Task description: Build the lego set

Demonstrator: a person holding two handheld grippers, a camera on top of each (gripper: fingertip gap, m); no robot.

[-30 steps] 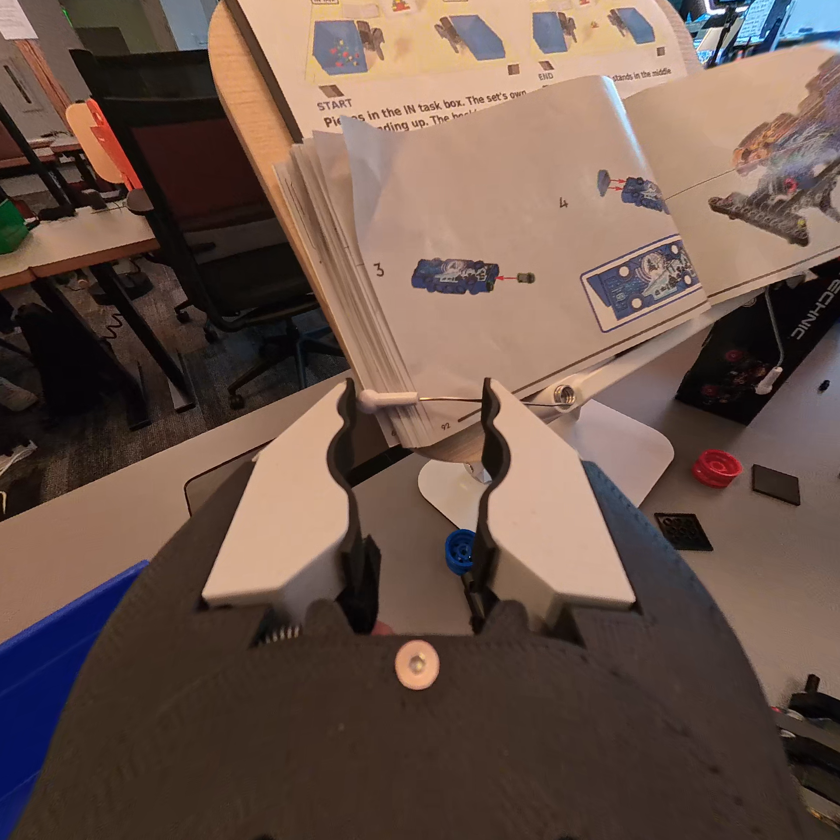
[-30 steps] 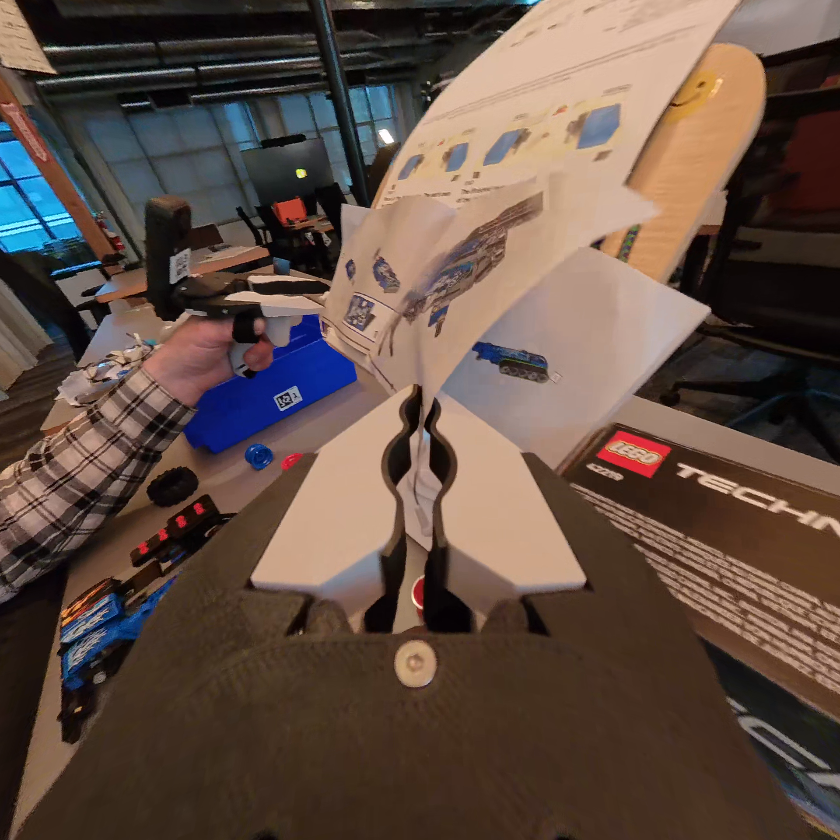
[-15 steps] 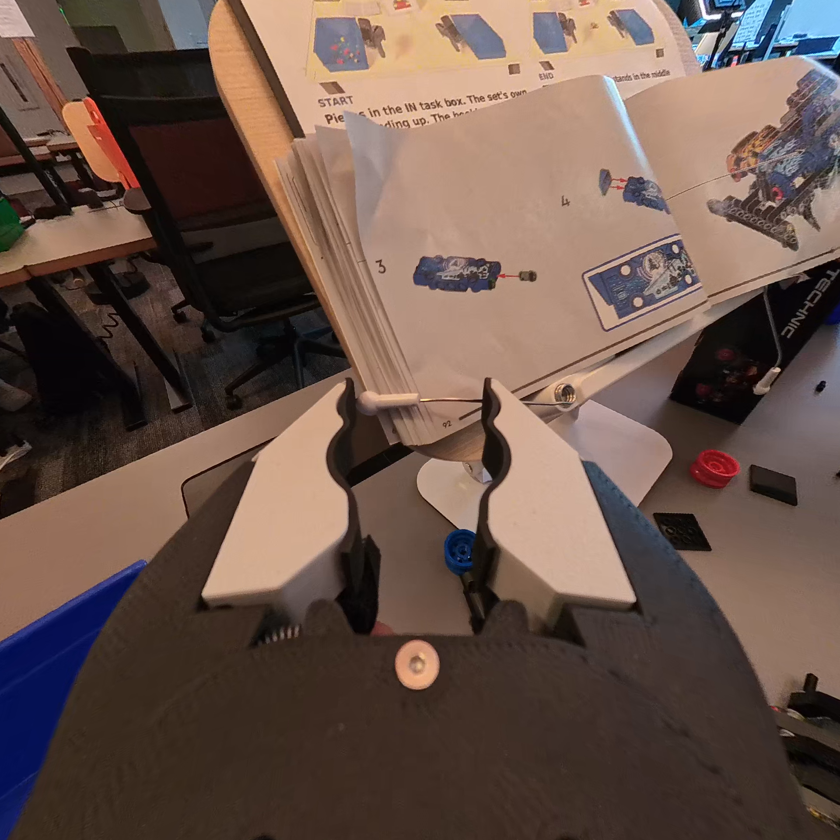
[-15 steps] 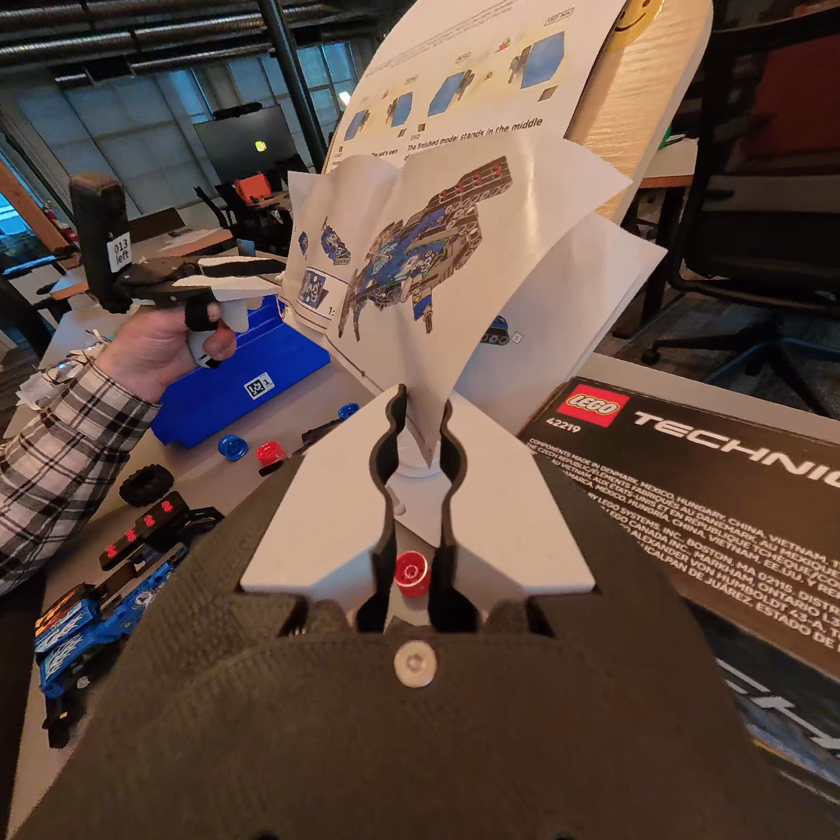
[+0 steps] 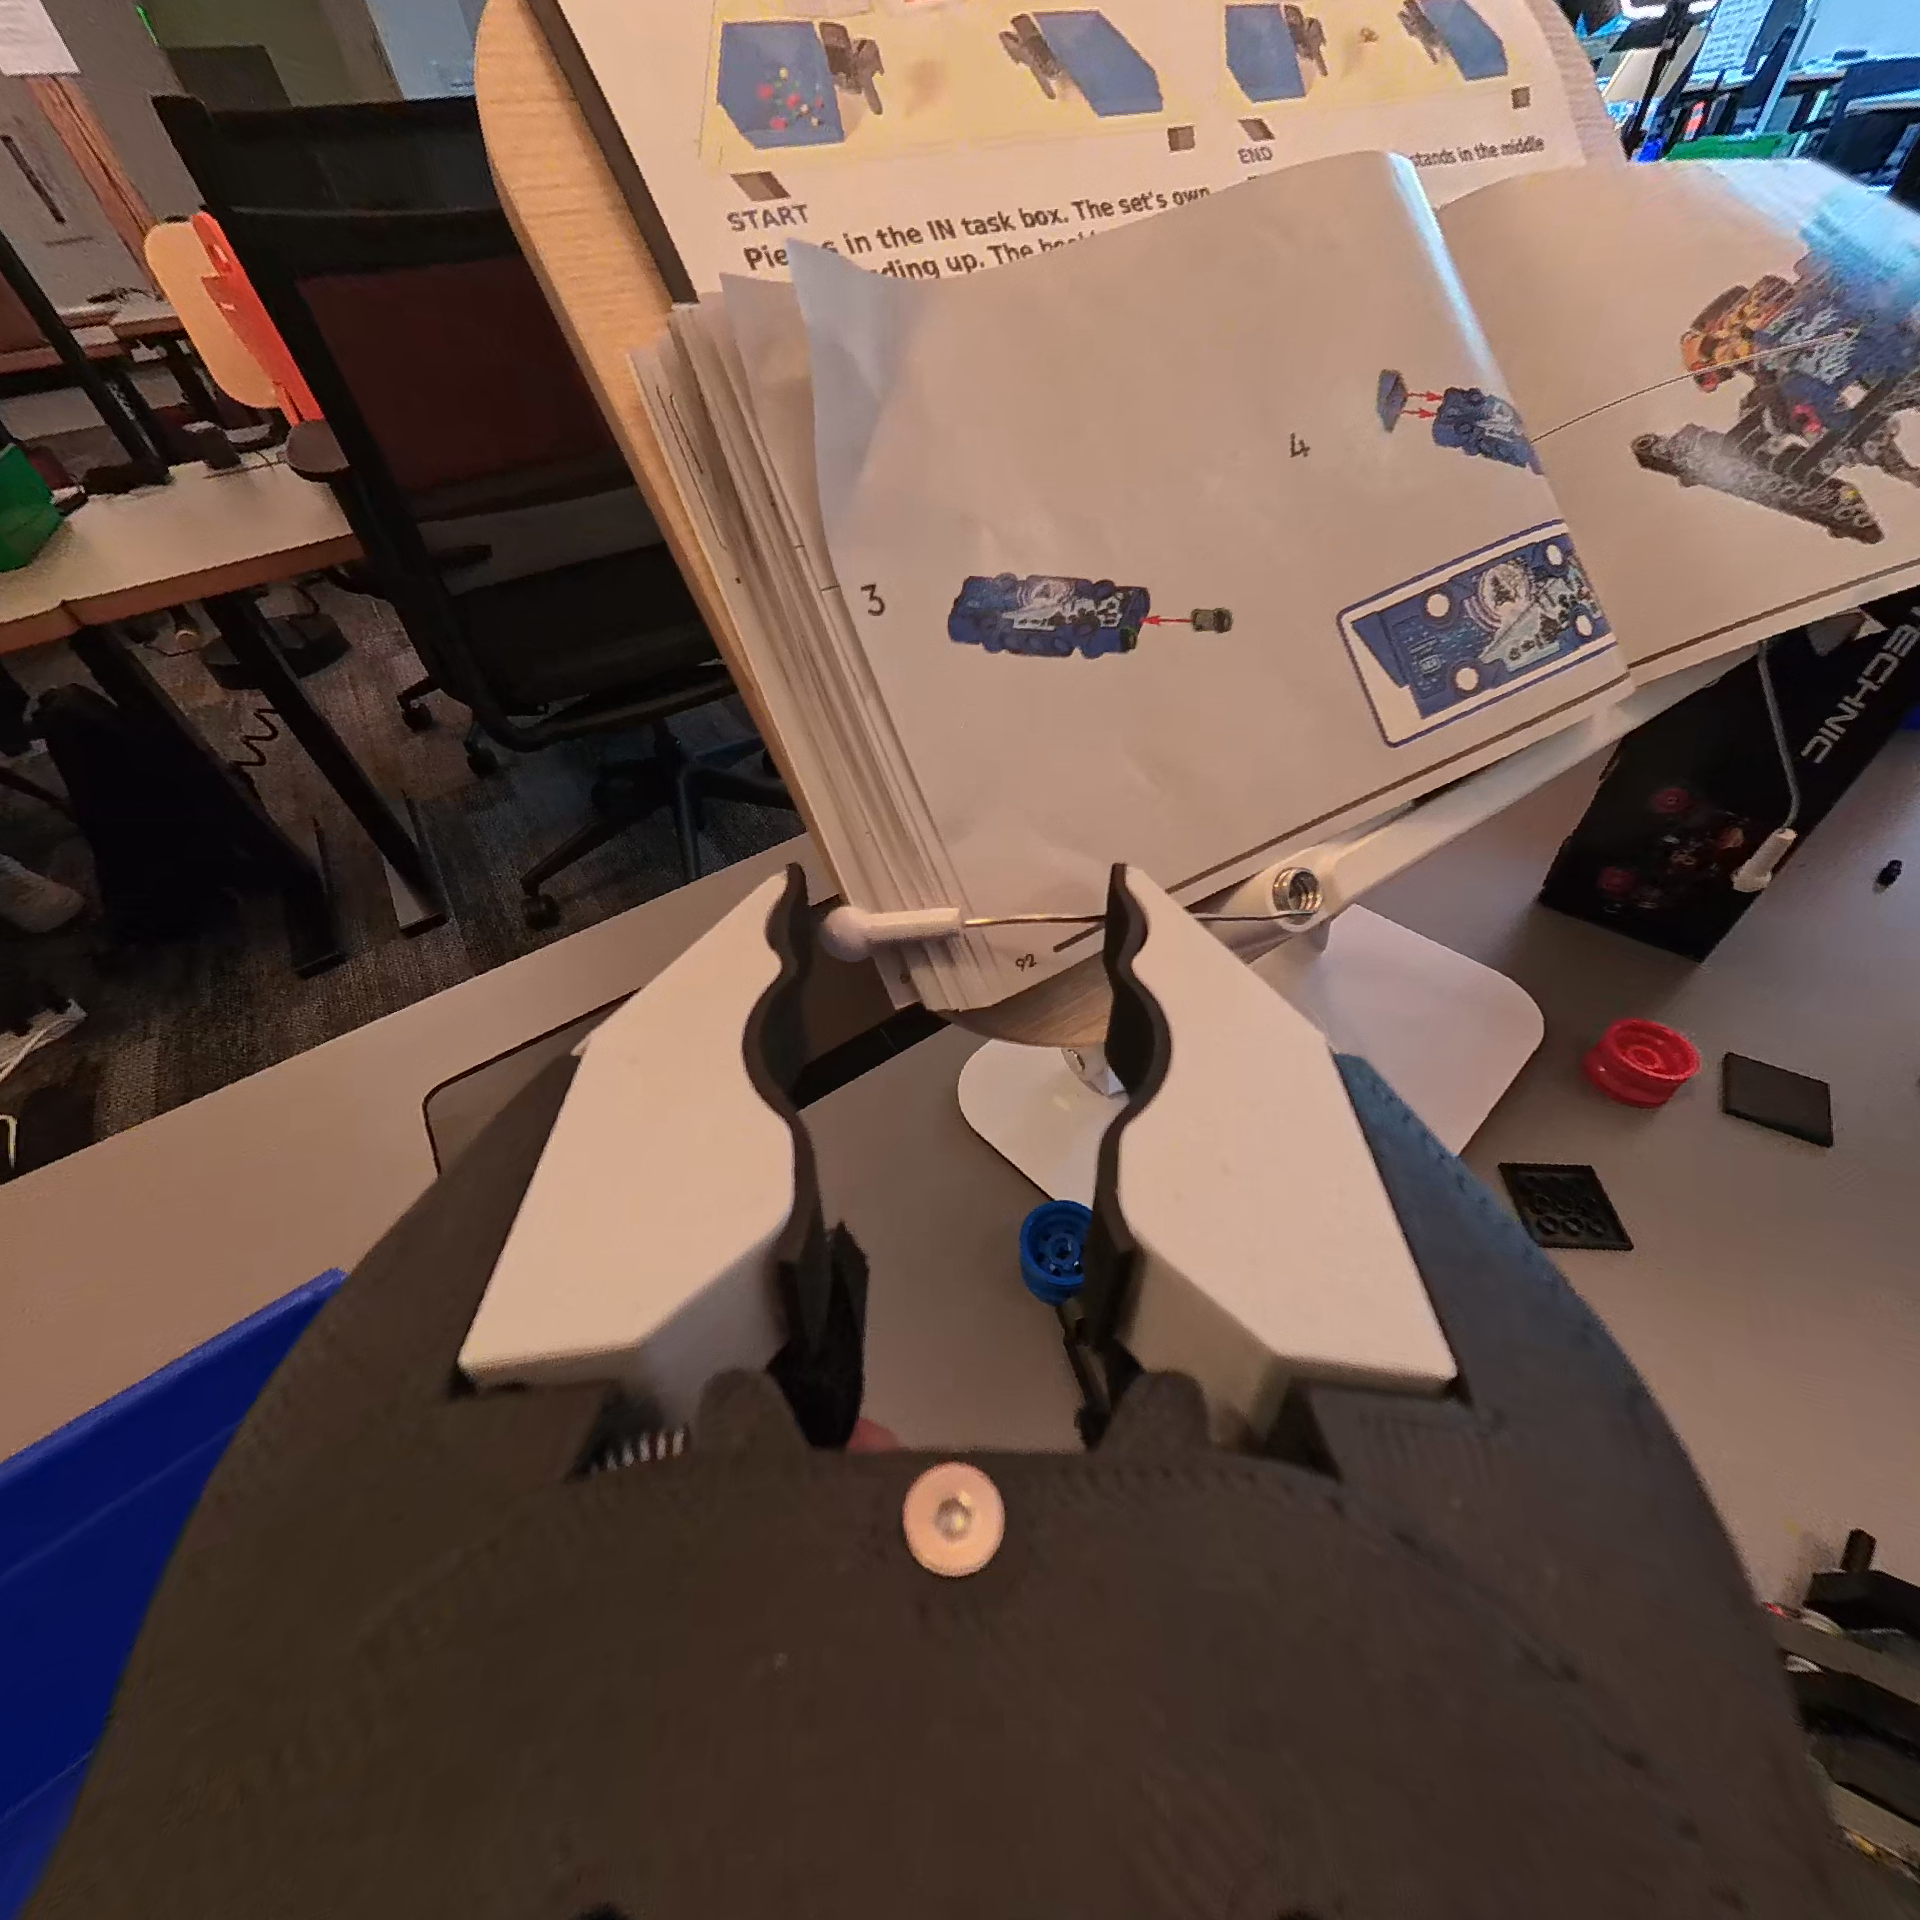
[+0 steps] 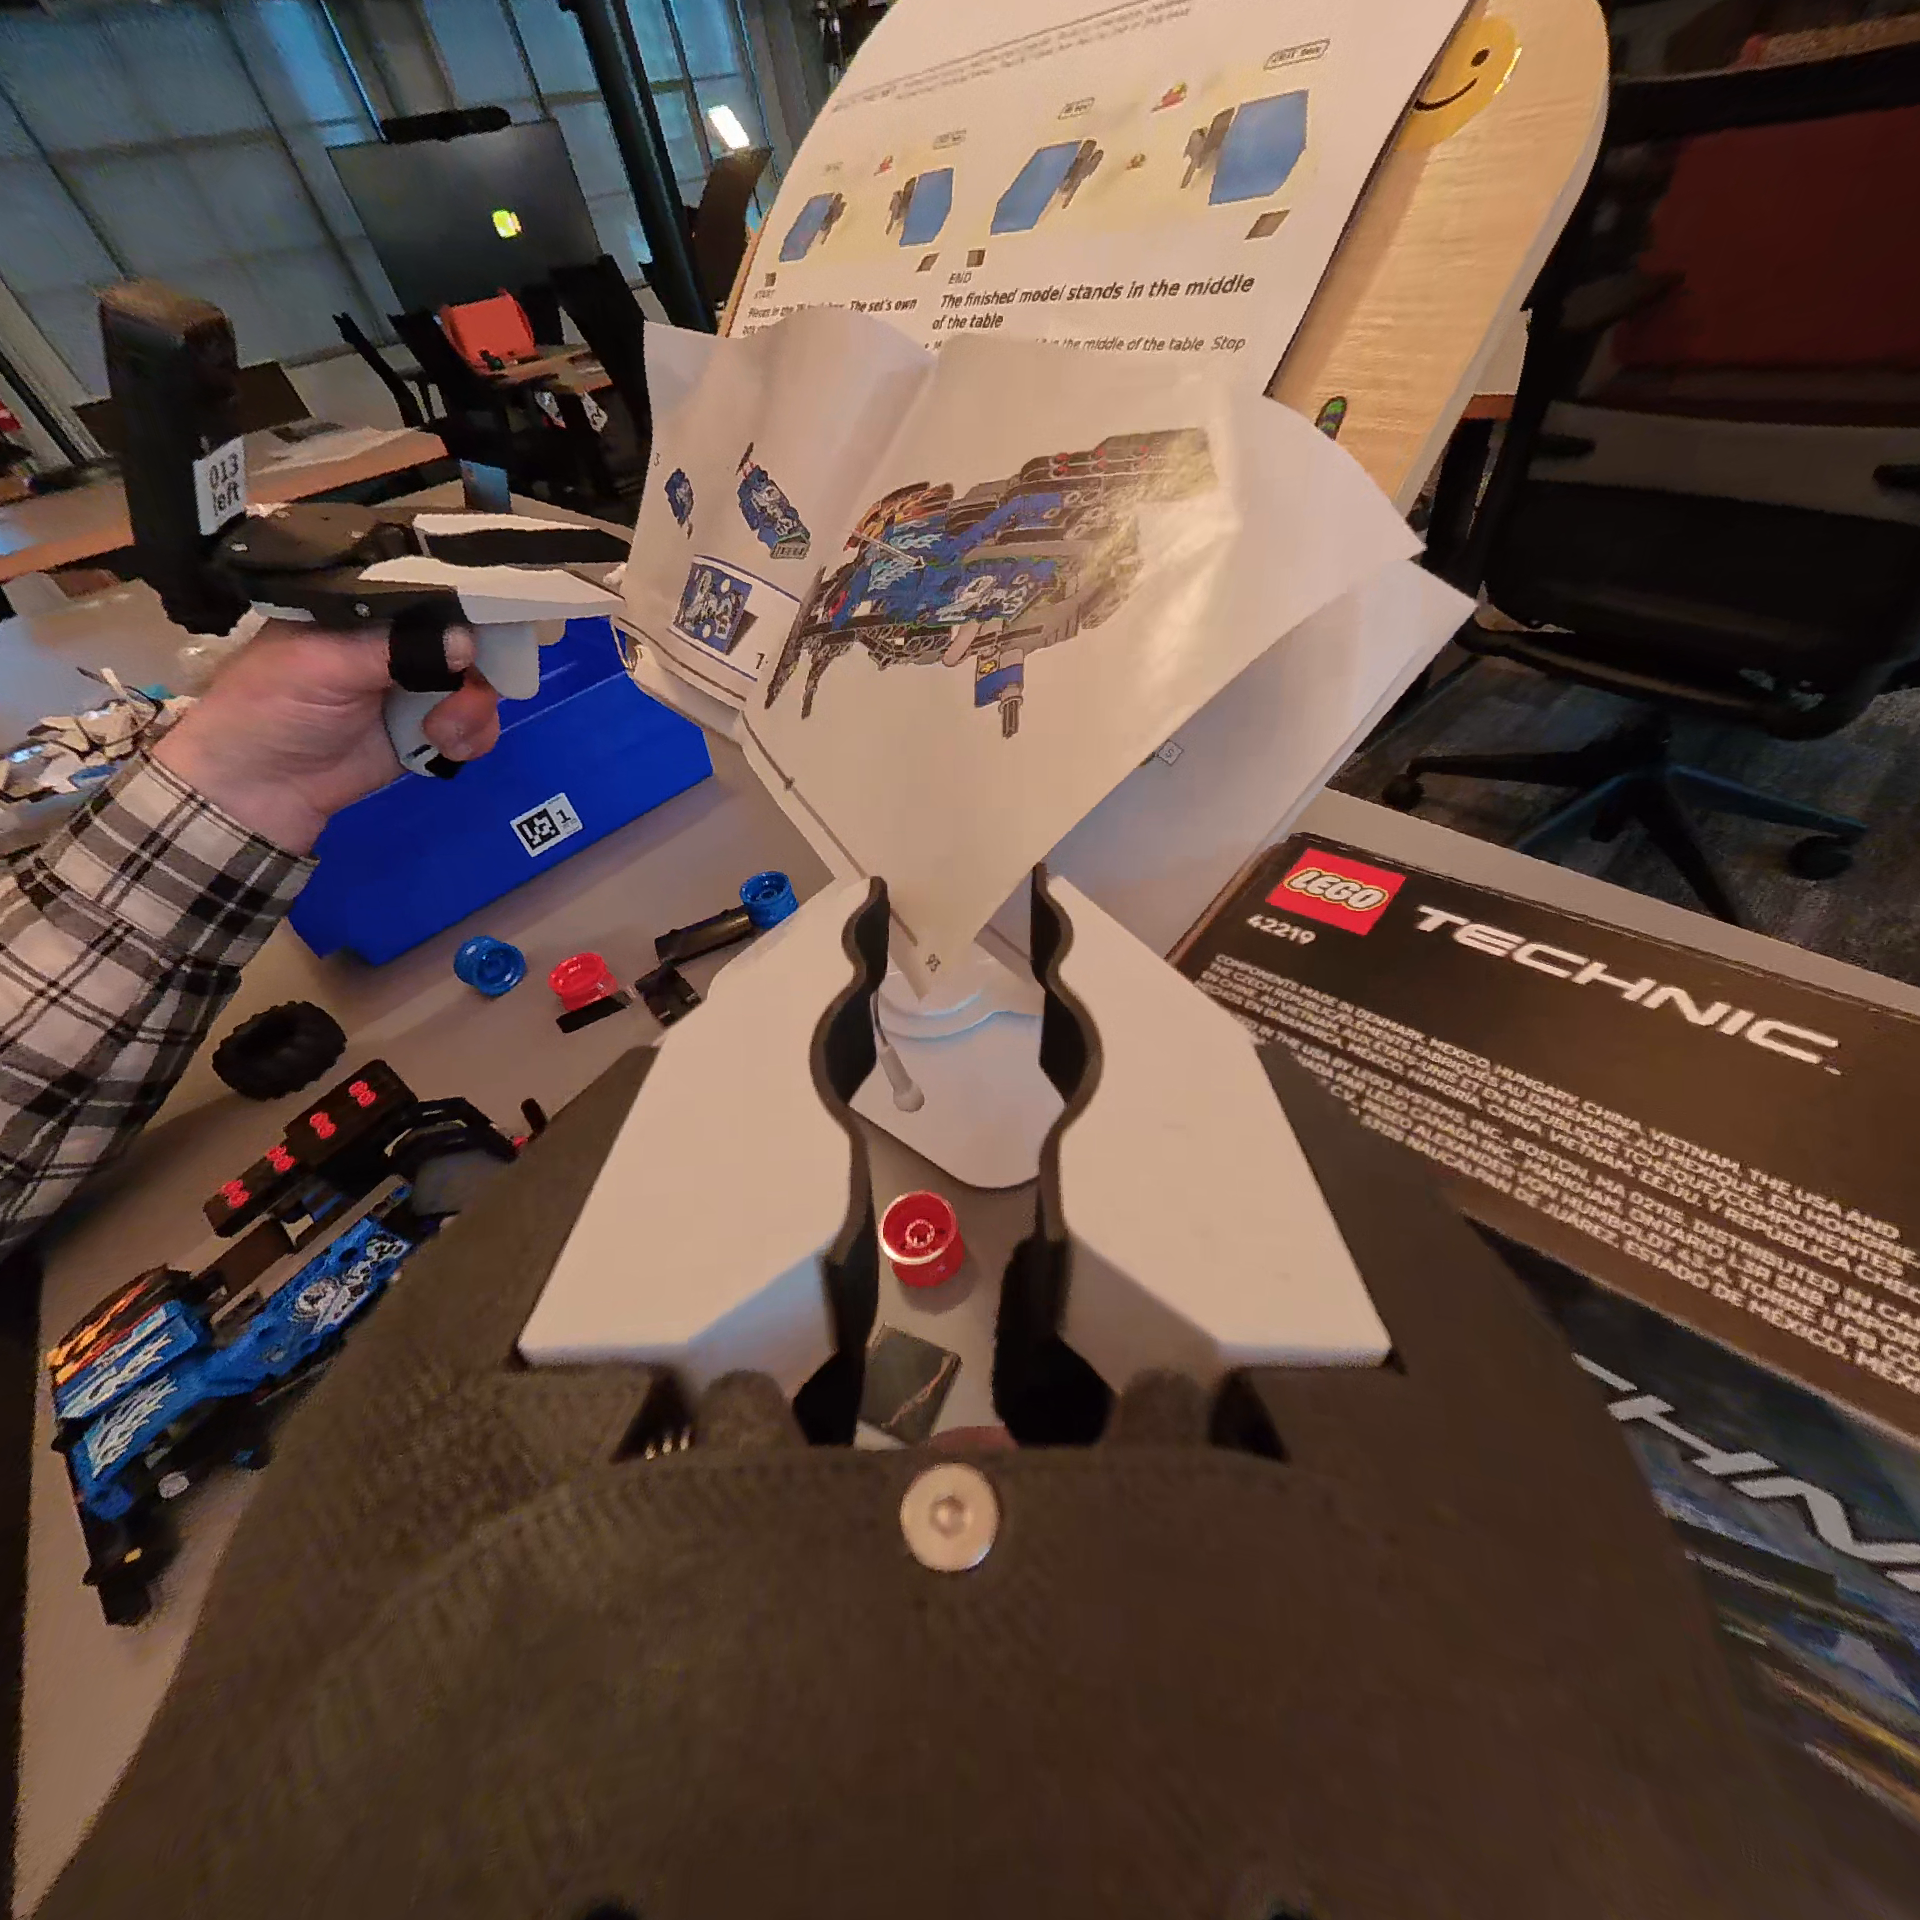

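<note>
Here, by item:
Left gripper point(image 5: 948, 914): its jaws stand apart with nothing between them, aimed at the lower left corner of the booklet; in the right wrist view it point(image 6: 582, 577) shows at 10 o'clock, held in a hand point(image 6: 312, 717) with a plaid sleeve point(image 6: 114, 935).
Right gripper point(image 6: 956, 914): jaws spread, holding nothing; the bottom corner of a loose page hangs just at its tips, and I cannot tell whether it touches them.
Instruction booklet point(image 5: 1195, 582): open on a tilted wooden stand point(image 5: 561, 270) at 12 o'clock, a thin wire clip point(image 5: 894, 925) across its lower edge.
Stand base point(image 5: 1403, 1039): white plate lying flat on the grey bench point(image 5: 1714, 1299).
Blue wheel hub point(image 5: 1055, 1247): on the bench, seen between the left gripper's fingers, beside the right-hand one.
Red wheel hub point(image 6: 920, 1236): on the bench, seen between the right gripper's fingers, with a dark flat tile point(image 6: 909, 1387) just nearer.
Part-built blue model point(image 6: 208, 1340): on the bench at 8 o'clock in the right wrist view, a black tyre point(image 6: 278, 1047) near it.
Blue bin point(image 6: 499, 821): at 10 o'clock, below the hand.
Set box point(image 6: 1558, 1122): black, lying at 3 o'clock.
</note>
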